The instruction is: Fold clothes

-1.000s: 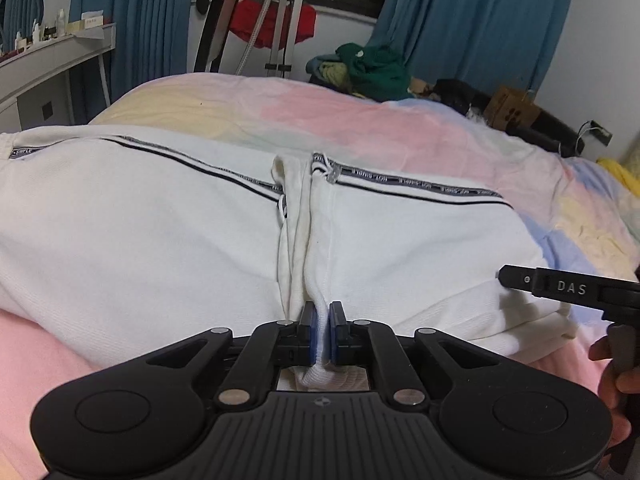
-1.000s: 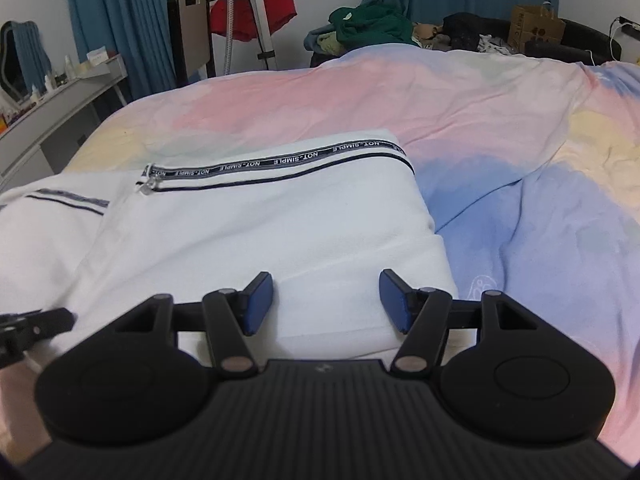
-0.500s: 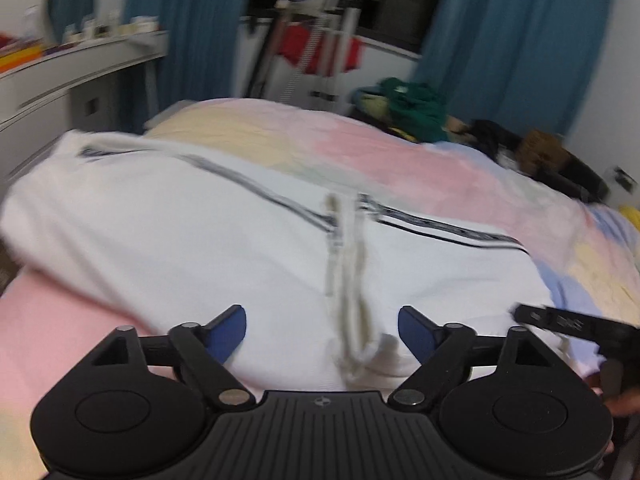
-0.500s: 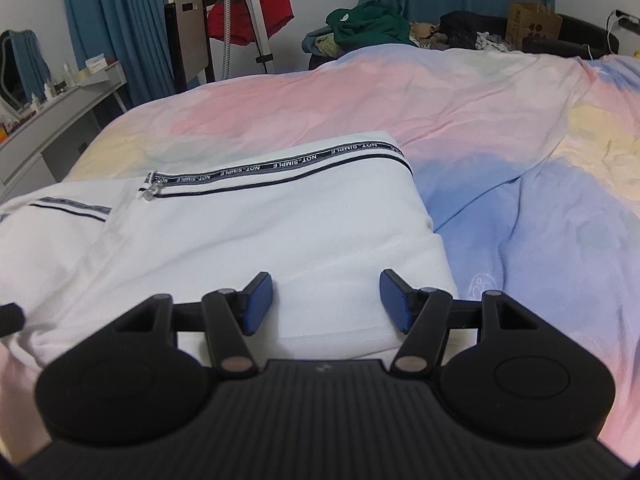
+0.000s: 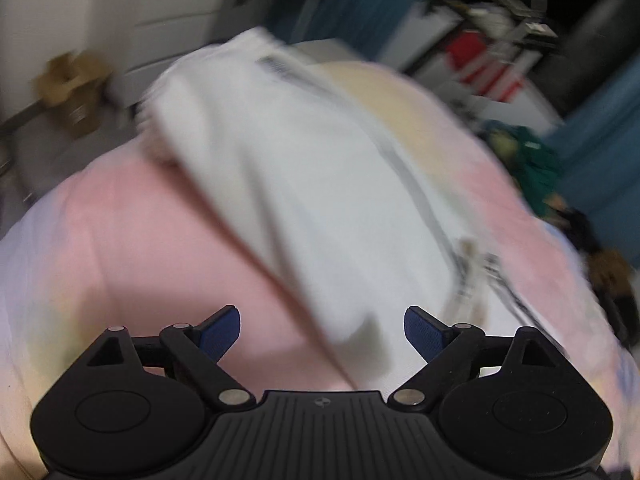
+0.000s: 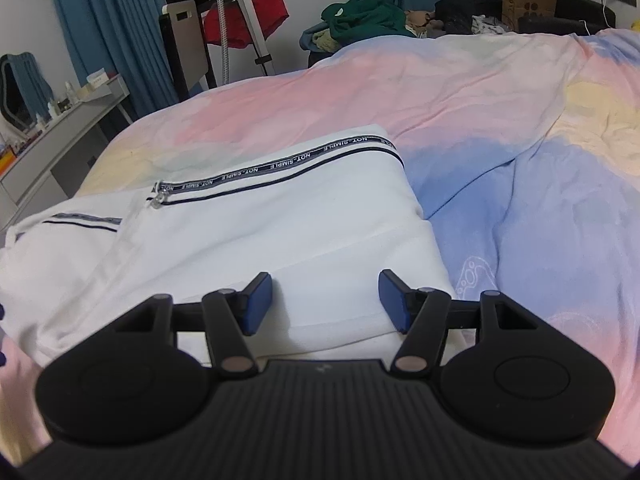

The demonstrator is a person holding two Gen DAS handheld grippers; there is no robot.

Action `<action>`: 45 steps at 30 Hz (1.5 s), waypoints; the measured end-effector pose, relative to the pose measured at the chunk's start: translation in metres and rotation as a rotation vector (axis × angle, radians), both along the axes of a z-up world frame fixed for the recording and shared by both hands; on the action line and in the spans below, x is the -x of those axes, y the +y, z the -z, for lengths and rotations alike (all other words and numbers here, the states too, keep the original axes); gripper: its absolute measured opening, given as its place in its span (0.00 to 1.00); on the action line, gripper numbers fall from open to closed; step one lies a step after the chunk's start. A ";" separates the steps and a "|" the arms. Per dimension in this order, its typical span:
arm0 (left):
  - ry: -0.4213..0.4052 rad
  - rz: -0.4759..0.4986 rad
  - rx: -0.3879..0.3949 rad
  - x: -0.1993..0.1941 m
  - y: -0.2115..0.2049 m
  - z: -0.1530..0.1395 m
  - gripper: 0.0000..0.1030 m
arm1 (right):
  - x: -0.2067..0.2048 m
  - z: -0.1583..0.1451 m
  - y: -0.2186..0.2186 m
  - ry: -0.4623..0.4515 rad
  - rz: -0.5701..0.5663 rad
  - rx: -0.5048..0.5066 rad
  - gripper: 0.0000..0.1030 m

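left wrist view, blurred: left gripper (image 5: pixel 322 328) tilted, jaws opening, gripping nothing above white garment (image 5: pixel 304 184); right gripper (image 6: pixel 325 300) spread, unladen, over it; bed (image 6: pixel 520 184) beneath.

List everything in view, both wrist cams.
white garment: 1, white with black lettered trim, partly folded on the bed's near left
bedspread: 1, pink, yellow and blue, covers the bed
curtains: blue, back wall
green clothes pile: 1, beyond the bed
paper bag: 1, brown, far right
desk: 1, white, left
left gripper: black, blue fingers, opening, nothing held
right gripper: black, blue fingers, open above garment
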State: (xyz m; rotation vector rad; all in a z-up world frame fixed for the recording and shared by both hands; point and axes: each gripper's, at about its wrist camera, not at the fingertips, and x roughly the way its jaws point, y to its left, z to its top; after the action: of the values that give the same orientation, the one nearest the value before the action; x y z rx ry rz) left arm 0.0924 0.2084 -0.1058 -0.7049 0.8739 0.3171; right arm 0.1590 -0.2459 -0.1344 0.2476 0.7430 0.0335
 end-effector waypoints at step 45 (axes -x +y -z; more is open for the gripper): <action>-0.483 0.414 -1.024 -0.050 -0.287 -0.083 0.07 | 0.016 0.001 -0.029 -0.059 0.158 -0.108 0.60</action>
State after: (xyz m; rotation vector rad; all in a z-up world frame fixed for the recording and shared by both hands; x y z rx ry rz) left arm 0.1423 -0.0783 -0.0226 0.3514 0.2889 0.1698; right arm 0.1433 -0.2750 -0.1350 0.4060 0.6622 -0.0692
